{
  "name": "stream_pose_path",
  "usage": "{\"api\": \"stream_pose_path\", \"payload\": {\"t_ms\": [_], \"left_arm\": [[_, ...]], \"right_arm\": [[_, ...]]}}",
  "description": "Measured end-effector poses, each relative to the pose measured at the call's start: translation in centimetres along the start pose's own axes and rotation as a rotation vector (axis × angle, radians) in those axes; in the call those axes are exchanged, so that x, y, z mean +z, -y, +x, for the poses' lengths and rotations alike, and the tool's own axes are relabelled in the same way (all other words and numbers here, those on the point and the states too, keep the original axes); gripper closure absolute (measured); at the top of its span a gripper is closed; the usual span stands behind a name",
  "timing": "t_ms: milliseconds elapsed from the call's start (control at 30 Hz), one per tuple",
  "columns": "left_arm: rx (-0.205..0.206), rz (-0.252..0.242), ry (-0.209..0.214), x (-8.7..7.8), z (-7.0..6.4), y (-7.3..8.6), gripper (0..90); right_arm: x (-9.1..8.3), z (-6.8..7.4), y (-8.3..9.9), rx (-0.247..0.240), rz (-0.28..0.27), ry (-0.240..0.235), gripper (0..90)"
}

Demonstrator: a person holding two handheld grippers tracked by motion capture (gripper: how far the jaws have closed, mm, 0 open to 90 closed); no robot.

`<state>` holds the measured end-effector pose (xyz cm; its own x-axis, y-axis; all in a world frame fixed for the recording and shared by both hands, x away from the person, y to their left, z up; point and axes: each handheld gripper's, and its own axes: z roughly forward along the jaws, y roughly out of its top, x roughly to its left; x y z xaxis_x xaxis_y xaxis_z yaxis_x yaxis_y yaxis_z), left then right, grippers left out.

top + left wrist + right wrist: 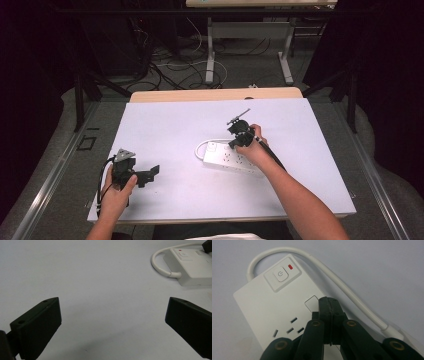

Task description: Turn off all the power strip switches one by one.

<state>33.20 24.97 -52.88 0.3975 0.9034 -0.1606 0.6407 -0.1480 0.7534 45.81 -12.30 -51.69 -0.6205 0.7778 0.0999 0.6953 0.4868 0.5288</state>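
Now | right claw (329, 305) closed over power strip (269, 307) | left claw (112, 322) agape

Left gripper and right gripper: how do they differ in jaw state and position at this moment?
The left gripper has its jaws spread wide with bare table between them; the right gripper has its jaws pressed together. The left gripper sits away from the white power strip, near the table's front left, while the right gripper's tips are down at the strip's top face, just below its power button. Both are black, two-jawed and hand-held.
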Motion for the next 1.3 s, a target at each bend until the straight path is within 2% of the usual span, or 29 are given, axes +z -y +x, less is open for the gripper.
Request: {"api": "stream_pose_path", "payload": {"t_ms": [367, 433, 500, 533, 633, 733, 767, 867, 933, 967, 1000, 1033, 1167, 1267, 1300], "left_arm": [[0.0, -0.009, -0.001, 0.1, 0.0, 0.0, 0.5], [0.002, 0.001, 0.0, 0.0, 0.0, 0.0, 0.5], [-0.002, -0.008, -0.002, 0.1, -0.1, 0.1, 0.5], [0.001, -0.007, -0.004, 0.1, -0.1, 0.1, 0.5], [0.002, 0.001, -0.002, 0.0, 0.0, 0.0, 0.5], [0.0, 0.0, -0.002, 0.0, 0.0, 0.1, 0.5], [-0.002, -0.001, -0.001, 0.0, 0.0, 0.1, 0.5], [0.003, -0.007, -0.004, 0.0, 0.0, 0.1, 0.5], [0.002, -0.008, -0.002, 0.0, 0.0, 0.1, 0.5], [-0.003, -0.008, -0.002, 0.0, 0.0, 0.1, 0.5], [0.002, 0.005, 0.0, 0.0, 0.0, 0.1, 0.5], [0.002, 0.01, -0.001, -0.1, 0.1, 0.1, 0.5], [-0.002, -0.011, -0.009, -0.1, 0.0, 0.1, 0.5], [-0.001, -0.004, -0.009, -0.2, 0.0, 0.1, 0.5], [-0.006, -0.004, -0.007, -0.1, 0.0, 0.1, 0.5]], "right_arm": [[0.0, -0.1, 0.0, -0.001, -0.009, -0.005, 90.0], [0.0, -0.1, 0.0, -0.002, -0.003, -0.003, 90.0], [-0.2, -0.1, -0.1, 0.003, 0.03, 0.005, 90.0], [0.1, 0.0, 0.1, 0.003, -0.019, -0.004, 90.0], [0.0, 0.0, 0.0, -0.001, 0.003, 0.001, 90.0], [0.0, 0.1, 0.0, 0.003, -0.003, 0.003, 90.0], [0.0, 0.1, 0.0, -0.012, 0.003, 0.005, 90.0], [0.1, 0.2, -0.1, -0.02, -0.012, -0.001, 90.0], [-0.1, 0.5, -0.1, -0.013, -0.004, -0.001, 90.0], [-0.1, 0.4, -0.1, -0.03, -0.008, -0.001, 90.0], [-0.2, 0.5, -0.1, -0.014, -0.014, -0.003, 90.0], [-0.3, 0.5, -0.1, -0.022, -0.015, -0.004, 90.0], [-0.6, 0.5, -0.1, -0.023, -0.009, -0.012, 90.0], [-0.9, 0.3, 0.0, -0.031, -0.005, -0.006, 90.0], [-1.0, 0.3, 0.0, -0.026, -0.021, -0.007, 90.0]]}}
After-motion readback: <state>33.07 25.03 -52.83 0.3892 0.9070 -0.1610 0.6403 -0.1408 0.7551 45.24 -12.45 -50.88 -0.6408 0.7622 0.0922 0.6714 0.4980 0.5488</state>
